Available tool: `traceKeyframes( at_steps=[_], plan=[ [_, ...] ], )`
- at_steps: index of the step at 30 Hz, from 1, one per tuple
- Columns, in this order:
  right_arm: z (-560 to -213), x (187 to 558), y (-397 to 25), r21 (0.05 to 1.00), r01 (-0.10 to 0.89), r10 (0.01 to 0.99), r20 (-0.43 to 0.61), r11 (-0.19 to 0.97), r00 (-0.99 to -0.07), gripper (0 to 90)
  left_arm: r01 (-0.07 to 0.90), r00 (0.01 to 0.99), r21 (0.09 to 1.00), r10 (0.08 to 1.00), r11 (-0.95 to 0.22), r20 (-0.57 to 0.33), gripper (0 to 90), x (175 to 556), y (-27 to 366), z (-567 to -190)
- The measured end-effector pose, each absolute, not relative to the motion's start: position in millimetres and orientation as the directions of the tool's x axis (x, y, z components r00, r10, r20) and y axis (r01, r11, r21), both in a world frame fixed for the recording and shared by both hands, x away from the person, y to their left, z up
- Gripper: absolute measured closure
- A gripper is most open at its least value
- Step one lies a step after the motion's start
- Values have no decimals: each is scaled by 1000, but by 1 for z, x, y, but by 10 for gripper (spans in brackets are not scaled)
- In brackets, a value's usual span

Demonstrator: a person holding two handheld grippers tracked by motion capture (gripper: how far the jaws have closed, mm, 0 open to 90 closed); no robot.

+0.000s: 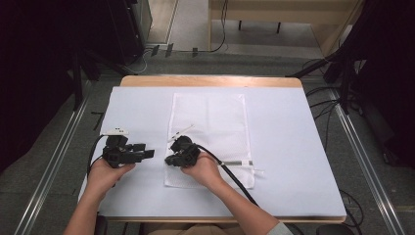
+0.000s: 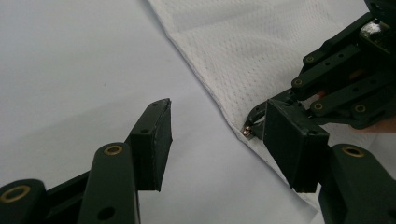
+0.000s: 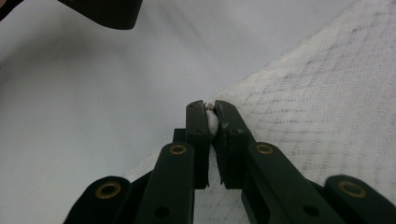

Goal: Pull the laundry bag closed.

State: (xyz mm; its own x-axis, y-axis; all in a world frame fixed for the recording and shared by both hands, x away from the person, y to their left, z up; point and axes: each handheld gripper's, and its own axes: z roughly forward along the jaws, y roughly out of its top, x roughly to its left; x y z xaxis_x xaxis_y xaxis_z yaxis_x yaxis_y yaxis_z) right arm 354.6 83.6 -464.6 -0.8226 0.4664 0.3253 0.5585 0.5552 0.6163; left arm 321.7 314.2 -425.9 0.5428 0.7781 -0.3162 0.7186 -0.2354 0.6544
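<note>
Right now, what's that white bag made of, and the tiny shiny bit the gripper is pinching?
The bag looks like soft white mesh fabric: tiny holes dot it. The shiny bit looks like silvery metal, probably a zipper pull, pinched by the right gripper.

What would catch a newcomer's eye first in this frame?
The white mesh bag lies flat in the middle of the pale table cover. At its left edge the right gripper is clamped on a small metal zipper pull. Just left of the bag, the left gripper is wide open above the cover.
</note>
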Motion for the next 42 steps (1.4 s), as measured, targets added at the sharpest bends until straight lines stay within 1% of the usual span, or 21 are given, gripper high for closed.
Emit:
traceKeyframes(
  at_steps=[3, 7, 14, 19, 24, 30, 34, 42],
  plan=[
    [-461, 354, 83, 618, 553, 466, 318, 558, -826, 871, 722, 551, 648, 769, -244, -324, 439, 322, 312, -427],
    [-454, 353, 79, 646, 525, 455, 293, 554, -841, 871, 717, 570, 646, 755, -263, -325, 444, 321, 309, -427],
    [-443, 354, 74, 671, 522, 455, 296, 526, -840, 871, 706, 599, 649, 728, -284, -334, 445, 318, 302, -427],
    [-437, 356, 69, 693, 518, 451, 302, 502, -840, 871, 696, 630, 641, 704, -325, -327, 444, 316, 293, -427],
    [-431, 355, 69, 698, 504, 445, 288, 509, -848, 871, 688, 653, 640, 676, -343, -340, 436, 316, 287, -428],
    [-428, 353, 69, 704, 501, 438, 292, 503, -850, 871, 694, 669, 605, 660, -391, -341, 437, 318, 276, -434],
    [-425, 352, 68, 707, 500, 425, 303, 501, -853, 871, 692, 677, 590, 656, -415, -333, 479, 322, 272, -440],
    [-422, 348, 67, 704, 478, 381, 307, 526, -872, 871, 700, 679, 574, 645, -425, -350, 593, 326, 272, -444]
  ],
)
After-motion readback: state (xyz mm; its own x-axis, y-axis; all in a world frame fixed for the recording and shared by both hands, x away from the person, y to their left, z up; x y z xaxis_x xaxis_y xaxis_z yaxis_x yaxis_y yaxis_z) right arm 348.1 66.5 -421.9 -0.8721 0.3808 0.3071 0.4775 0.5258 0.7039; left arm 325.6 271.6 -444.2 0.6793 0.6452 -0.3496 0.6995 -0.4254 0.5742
